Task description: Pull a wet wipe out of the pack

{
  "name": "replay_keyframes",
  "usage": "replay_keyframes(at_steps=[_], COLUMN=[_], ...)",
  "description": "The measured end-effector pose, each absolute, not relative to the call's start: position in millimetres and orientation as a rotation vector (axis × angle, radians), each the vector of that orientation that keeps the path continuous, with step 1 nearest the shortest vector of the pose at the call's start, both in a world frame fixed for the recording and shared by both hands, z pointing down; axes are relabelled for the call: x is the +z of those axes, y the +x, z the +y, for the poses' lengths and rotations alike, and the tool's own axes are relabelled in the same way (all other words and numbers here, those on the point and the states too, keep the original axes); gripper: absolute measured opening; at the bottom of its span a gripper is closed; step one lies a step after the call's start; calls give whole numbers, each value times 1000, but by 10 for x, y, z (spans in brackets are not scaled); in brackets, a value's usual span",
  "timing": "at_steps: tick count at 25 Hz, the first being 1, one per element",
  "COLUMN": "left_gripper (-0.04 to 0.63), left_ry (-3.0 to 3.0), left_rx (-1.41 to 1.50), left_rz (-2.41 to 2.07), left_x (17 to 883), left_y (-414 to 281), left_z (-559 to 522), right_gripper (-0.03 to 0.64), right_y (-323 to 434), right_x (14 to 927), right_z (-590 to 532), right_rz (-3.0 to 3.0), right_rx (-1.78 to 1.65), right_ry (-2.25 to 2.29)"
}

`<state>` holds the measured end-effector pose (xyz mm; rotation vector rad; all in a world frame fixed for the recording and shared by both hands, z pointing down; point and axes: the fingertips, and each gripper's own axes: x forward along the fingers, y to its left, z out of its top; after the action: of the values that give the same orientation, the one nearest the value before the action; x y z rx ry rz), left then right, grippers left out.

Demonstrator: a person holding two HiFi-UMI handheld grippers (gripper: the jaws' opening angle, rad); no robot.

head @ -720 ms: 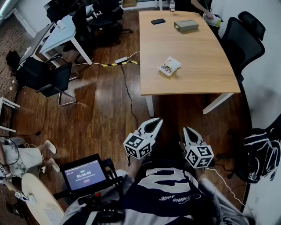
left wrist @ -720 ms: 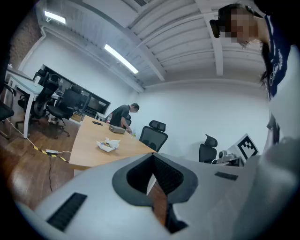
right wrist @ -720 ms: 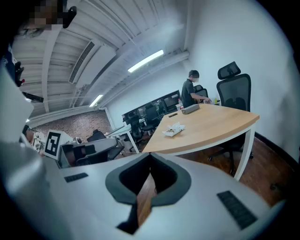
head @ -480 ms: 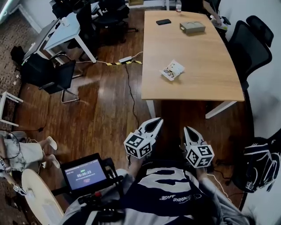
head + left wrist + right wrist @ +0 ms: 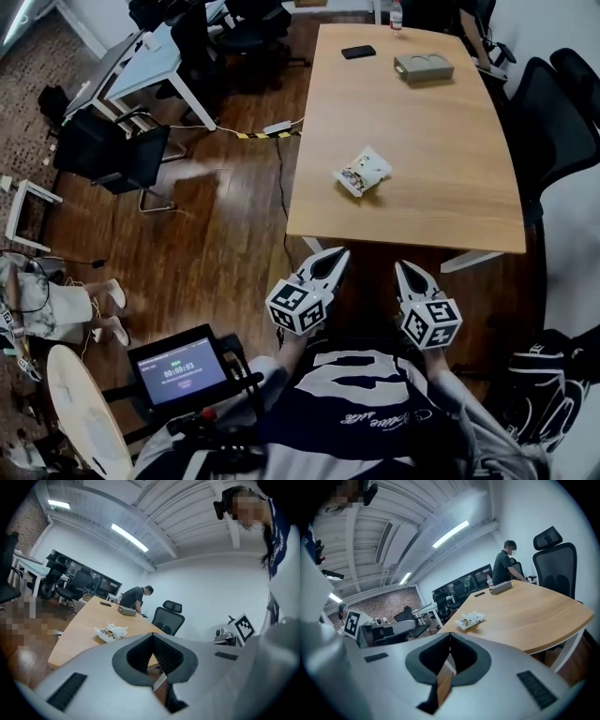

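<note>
The wet wipe pack [image 5: 363, 171], white with a printed front and a crumpled top, lies on the wooden table [image 5: 441, 206] a little in from its near edge. It also shows in the left gripper view [image 5: 111, 632] and the right gripper view [image 5: 470, 619]. Both grippers hang over the floor short of the table, pointing at it. My left gripper [image 5: 336, 255] is shut and holds nothing. To its right, my right gripper [image 5: 405, 270] is shut and empty too. Neither touches the pack or the table.
A grey box [image 5: 424, 67], a black phone [image 5: 359, 52] and a bottle [image 5: 396, 11] sit at the table's far end, where a person [image 5: 133, 599] stands. Black office chairs [image 5: 562, 112] line the right side. A cable and power strip [image 5: 278, 127] cross the floor at left.
The table and the pack have drawn nearer and lower in the head view. Both grippers stay shut and keep their place side by side in front of me.
</note>
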<state>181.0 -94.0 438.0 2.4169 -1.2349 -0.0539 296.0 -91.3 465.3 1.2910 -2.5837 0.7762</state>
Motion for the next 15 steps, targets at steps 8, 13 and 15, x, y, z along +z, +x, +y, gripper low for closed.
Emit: replay_keyframes(at_steps=[8, 13, 15], left_gripper=[2, 2, 2], left_ry=[2318, 2249, 2233], left_rx=[30, 97, 114], left_rz=[-1325, -1362, -1361], left_x=[4609, 4718, 4778], left_y=[1942, 1840, 1820], left_z=[-1251, -1304, -1386], right_gripper=[-3, -3, -3], right_y=[3137, 3084, 3093], right_x=[4936, 5074, 5118], right_z=[-1374, -1498, -1566], right_rz=[-2592, -2582, -2574], right_rx=[870, 954, 971], right_ry=[1173, 1129, 1126])
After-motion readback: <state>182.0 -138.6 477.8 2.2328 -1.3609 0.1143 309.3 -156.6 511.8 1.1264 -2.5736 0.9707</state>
